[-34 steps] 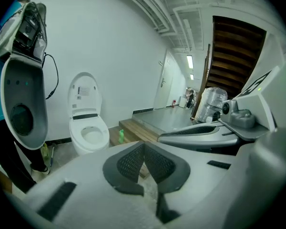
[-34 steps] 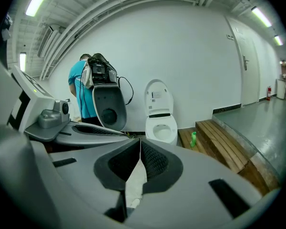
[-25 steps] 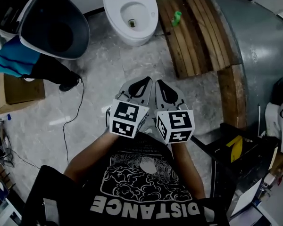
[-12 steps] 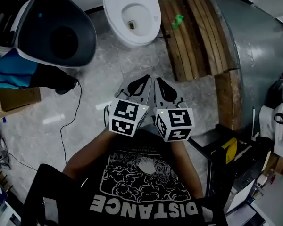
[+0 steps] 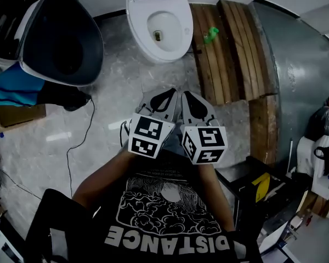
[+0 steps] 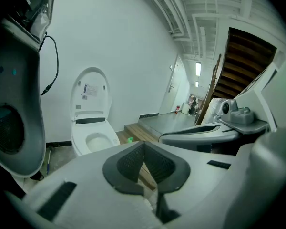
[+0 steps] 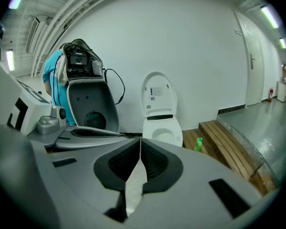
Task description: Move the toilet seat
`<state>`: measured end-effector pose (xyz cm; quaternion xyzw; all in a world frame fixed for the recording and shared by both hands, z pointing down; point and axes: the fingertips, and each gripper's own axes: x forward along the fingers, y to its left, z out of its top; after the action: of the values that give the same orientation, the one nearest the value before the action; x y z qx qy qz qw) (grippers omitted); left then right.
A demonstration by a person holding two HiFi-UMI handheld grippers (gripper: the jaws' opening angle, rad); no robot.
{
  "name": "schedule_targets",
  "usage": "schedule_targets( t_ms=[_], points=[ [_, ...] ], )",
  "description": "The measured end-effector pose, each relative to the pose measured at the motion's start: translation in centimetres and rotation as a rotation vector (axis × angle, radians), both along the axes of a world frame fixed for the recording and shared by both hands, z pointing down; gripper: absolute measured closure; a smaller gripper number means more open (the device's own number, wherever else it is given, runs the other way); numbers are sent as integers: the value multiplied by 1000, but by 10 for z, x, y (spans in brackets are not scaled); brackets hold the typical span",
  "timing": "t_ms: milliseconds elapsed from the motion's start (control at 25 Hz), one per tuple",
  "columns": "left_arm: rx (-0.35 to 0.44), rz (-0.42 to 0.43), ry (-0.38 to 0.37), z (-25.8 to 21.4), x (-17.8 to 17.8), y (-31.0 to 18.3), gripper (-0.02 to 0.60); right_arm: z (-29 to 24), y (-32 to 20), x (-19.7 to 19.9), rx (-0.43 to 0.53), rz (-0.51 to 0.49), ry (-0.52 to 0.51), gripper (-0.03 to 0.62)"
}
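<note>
A white toilet (image 5: 160, 23) stands against the far wall with its lid (image 6: 88, 90) raised upright. The seat ring (image 5: 145, 30) lies flat on the bowl. My left gripper (image 5: 165, 96) and right gripper (image 5: 187, 98) are held side by side close to my chest, well short of the toilet. Both are shut with nothing between the pads. The left gripper view shows its closed jaws (image 6: 144, 149) aimed right of the toilet (image 6: 93, 137). In the right gripper view the shut jaws (image 7: 140, 149) point at the toilet (image 7: 162, 128).
A big dark shell with a white rim (image 5: 60, 32) and a person in a blue shirt (image 5: 11, 75) stand at the left. Right of the toilet are a wooden step (image 5: 225, 43) with a green bottle (image 5: 210, 35) and a grey metal ramp (image 5: 301, 64). A cable (image 5: 77, 147) crosses the floor.
The head view has drifted, so the toilet sits slightly farther right and lower. Both grippers stay shut and side by side in front of my chest.
</note>
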<state>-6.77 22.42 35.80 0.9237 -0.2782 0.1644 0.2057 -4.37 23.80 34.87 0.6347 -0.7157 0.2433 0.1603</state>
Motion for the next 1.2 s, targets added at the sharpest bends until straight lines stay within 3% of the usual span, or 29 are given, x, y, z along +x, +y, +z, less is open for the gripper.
schedule_targets(
  t_ms=[280, 520, 960, 1200],
  points=[
    [23, -57, -18, 5, 20, -30, 568, 10, -30, 22, 6, -55, -19, 574],
    [-19, -150, -43, 23, 45, -62, 568, 27, -66, 51, -26, -139, -66, 574],
    [-194, -362, -36, 70, 97, -117, 568, 62, -129, 103, -109, -327, -217, 574],
    [-342, -463, 57, 107, 111, -144, 568, 97, -150, 115, -161, -425, -321, 574]
  ],
)
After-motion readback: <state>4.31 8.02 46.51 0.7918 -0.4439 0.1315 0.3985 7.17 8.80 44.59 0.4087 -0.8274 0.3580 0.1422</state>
